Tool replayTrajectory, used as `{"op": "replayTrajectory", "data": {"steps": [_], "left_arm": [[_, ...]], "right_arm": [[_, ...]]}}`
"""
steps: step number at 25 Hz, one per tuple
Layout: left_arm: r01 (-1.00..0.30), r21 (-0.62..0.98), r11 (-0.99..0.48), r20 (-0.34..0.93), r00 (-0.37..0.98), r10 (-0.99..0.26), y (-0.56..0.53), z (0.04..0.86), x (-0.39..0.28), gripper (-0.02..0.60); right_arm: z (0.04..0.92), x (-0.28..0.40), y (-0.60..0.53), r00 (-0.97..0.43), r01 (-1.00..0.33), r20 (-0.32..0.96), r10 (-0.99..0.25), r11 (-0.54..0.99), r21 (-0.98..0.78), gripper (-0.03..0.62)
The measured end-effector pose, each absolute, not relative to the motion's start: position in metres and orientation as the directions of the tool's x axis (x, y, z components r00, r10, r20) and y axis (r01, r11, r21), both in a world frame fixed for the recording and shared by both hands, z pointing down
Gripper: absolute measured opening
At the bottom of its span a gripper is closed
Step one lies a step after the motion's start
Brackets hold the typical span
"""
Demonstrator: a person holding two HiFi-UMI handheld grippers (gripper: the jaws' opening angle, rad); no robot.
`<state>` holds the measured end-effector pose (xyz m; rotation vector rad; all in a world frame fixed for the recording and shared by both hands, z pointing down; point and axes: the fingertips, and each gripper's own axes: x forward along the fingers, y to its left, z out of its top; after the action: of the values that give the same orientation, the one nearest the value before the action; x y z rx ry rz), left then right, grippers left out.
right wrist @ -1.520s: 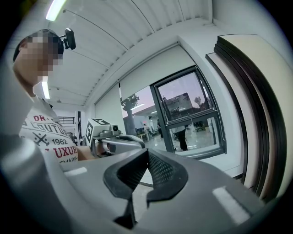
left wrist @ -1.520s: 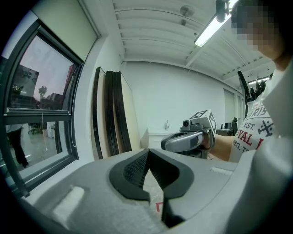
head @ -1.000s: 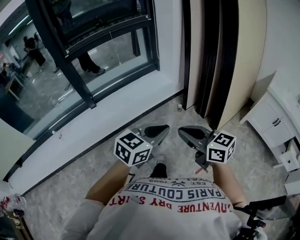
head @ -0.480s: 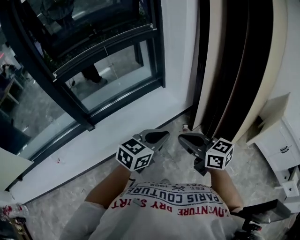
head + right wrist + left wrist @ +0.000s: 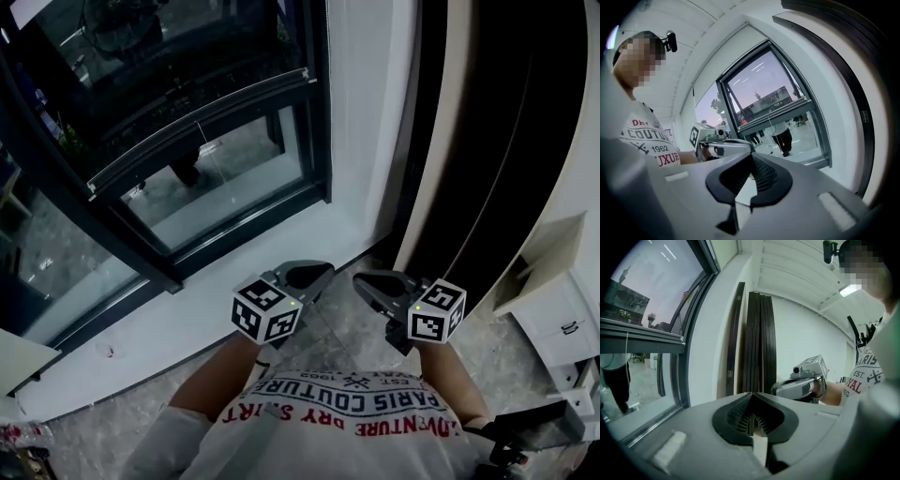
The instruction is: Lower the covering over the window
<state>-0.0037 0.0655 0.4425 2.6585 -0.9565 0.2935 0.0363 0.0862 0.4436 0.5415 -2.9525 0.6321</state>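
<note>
**Before the bare window, a person is holding both grippers idle**

At waist height, the person is carrying the left gripper (image 5: 314, 274) and the right gripper (image 5: 370, 283) side by side, both pointing toward the white sill (image 5: 234, 272). Each gripper's jaws are pressing together with nothing between them.

The window (image 5: 187, 122) is standing just ahead, and its dark-framed glass is showing fully uncovered. No covering is showing anywhere across the panes. A thin cord (image 5: 774, 129) is hanging in front of the glass, well apart from both grippers; whether it works the covering cannot be told. Dark panels (image 5: 487, 187) are leaning against the wall to the right.

Judging by this, the task is only beginning: nothing is being gripped, and reaching for the control, taking hold and drawing the covering down are all remaining.
</note>
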Motion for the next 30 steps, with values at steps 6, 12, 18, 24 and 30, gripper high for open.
{"op": "replayTrajectory", "data": {"steps": [6,12,18,24,30], "left_arm": [[-0.652,0.194,-0.733,0.277,0.753,-0.596,0.034,0.431,-0.01,0.005],[-0.656,0.201,-0.728,0.3,0.749,-0.591,-0.009,0.442,-0.017,0.005],[-0.677,0.195,-0.709,0.295,0.73,-0.616,-0.093,0.44,-0.03,0.005],[-0.699,0.148,-0.699,0.255,0.71,-0.656,-0.178,0.422,-0.037,0.005],[-0.689,0.11,-0.716,0.265,0.715,-0.647,-0.223,0.423,-0.04,0.005]], "right_arm": [[0.437,0.026,0.049,-0.943,-0.331,0.148,-0.297,0.873,-0.358,0.0],[0.43,0.013,-0.011,-0.949,-0.315,0.142,-0.283,0.889,-0.332,0.0],[0.422,0.007,-0.099,-0.949,-0.314,0.136,-0.285,0.898,-0.309,0.0],[0.411,0.005,-0.17,-0.949,-0.31,0.138,-0.282,0.914,-0.262,0.0],[0.405,0.0,-0.203,-0.949,-0.311,0.134,-0.286,0.917,-0.249,0.0]]}}
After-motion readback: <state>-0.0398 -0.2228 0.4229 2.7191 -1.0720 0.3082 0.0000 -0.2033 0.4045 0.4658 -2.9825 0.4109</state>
